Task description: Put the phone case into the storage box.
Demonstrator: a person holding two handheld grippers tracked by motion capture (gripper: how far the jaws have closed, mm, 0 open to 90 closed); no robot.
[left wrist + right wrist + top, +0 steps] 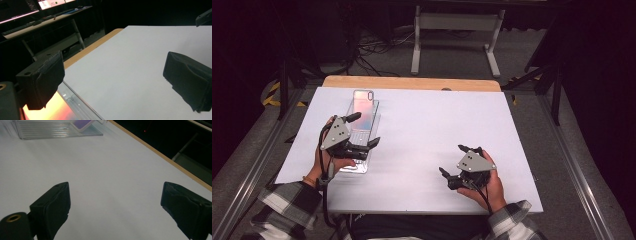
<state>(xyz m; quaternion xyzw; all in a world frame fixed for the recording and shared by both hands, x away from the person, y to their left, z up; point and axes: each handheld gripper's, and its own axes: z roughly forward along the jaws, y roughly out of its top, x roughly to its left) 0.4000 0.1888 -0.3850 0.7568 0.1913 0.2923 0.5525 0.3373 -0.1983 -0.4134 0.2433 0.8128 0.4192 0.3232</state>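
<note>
A phone (364, 107) with a shiny pink back lies on a clear ribbed plastic stand (357, 167) at the table's left. My left gripper (364, 130) hovers over the stand's middle, open, its two jaws spread across the stand with nothing pressed between them. In the left gripper view (112, 82) the glowing orange-pink phone (60, 108) and the stand's clear edge (75, 101) lie under the left jaw. My right gripper (453, 160) rests near the table's front right, open and empty. In the right gripper view (115, 202) the stand (50, 130) and a corner of the phone (83, 123) lie far off.
A white sheet (427, 130) covers the table, with a wooden strip (412, 83) along its far edge. A white metal frame (457, 30) and cables lie on the floor beyond. A desk with screens (45, 15) stands past the table's edge.
</note>
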